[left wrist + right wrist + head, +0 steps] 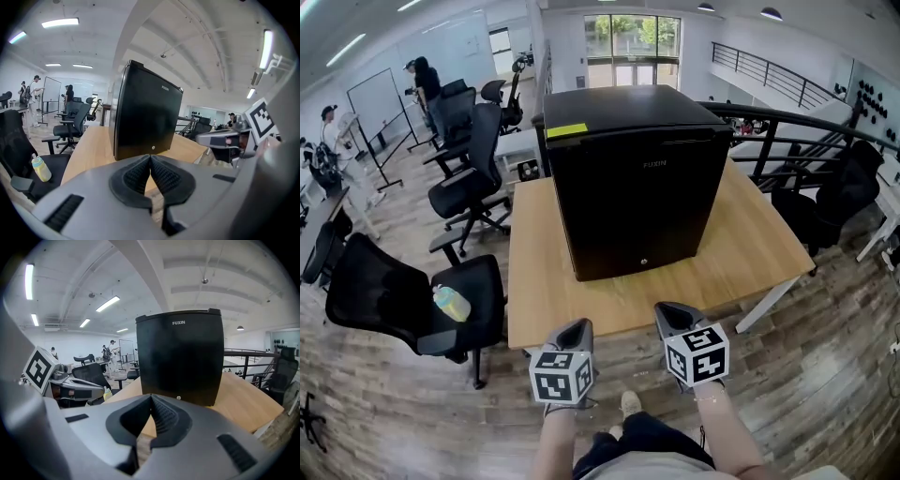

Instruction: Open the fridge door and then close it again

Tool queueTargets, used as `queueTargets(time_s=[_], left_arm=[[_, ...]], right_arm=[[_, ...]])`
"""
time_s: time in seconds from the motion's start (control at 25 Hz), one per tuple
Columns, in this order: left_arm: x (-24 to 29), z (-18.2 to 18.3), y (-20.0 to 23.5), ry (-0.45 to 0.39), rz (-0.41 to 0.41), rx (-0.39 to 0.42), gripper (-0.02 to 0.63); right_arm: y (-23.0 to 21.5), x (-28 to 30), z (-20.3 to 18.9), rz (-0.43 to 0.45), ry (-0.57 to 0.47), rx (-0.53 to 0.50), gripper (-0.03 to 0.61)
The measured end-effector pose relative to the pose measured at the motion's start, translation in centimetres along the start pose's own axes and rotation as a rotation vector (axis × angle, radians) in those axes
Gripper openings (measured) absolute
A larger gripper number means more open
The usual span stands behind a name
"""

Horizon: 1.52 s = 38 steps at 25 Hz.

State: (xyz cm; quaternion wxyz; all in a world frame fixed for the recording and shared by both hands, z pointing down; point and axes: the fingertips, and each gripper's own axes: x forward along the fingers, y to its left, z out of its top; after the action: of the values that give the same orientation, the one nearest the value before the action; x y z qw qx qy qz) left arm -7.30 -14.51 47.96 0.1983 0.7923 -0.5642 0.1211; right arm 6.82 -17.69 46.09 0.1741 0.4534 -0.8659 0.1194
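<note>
The mini fridge (628, 178) sits shut on the table (750, 253). My left gripper (578, 326) and right gripper (672, 311) hang in front of it, jaws pressed together, empty. Clamped like this, I risk shoving it instead of catching its door.

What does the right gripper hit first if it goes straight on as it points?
Probably the fridge, low on its closed front: the right gripper, shut and empty, lines up with its bottom edge. It tilts down, so the table in front could come first; depth is unclear.
</note>
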Motion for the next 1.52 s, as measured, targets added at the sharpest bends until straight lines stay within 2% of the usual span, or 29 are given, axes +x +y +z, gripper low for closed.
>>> queueTargets(time_s=[0.24,0.52,0.68,0.92,1.04,1.28,1.52], left_arm=[[3.3,3.5,1.8,-0.015,0.02,0.036,0.006],[8.3,8.4,4.0,-0.066,0.072,0.037,0.006],[9.9,9.7,4.6,-0.103,0.098,0.014,0.006],[10.8,10.3,4.9,-0.114,0.07,0.005,0.005],[10.9,10.5,5.7,-0.121,0.055,-0.017,0.006],[11.4,11.2,7.2,-0.11,0.048,0.016,0.005],[11.4,12.3,8.1,-0.097,0.053,0.056,0.006]], right_arm=[[-1.9,4.1,3.0,0.031,-0.025,-0.008,-0.002],[-5.1,8.5,6.9,0.069,-0.067,-0.033,-0.002],[-5.9,10.4,7.5,0.104,-0.081,-0.034,-0.002],[-5.6,11.9,8.6,0.158,-0.105,-0.043,-0.002],[-5.9,12.1,9.8,0.141,-0.165,-0.03,-0.002],[-6.5,12.2,11.1,0.08,-0.223,-0.002,-0.002],[-7.2,11.6,13.1,0.001,-0.225,-0.074,-0.002]])
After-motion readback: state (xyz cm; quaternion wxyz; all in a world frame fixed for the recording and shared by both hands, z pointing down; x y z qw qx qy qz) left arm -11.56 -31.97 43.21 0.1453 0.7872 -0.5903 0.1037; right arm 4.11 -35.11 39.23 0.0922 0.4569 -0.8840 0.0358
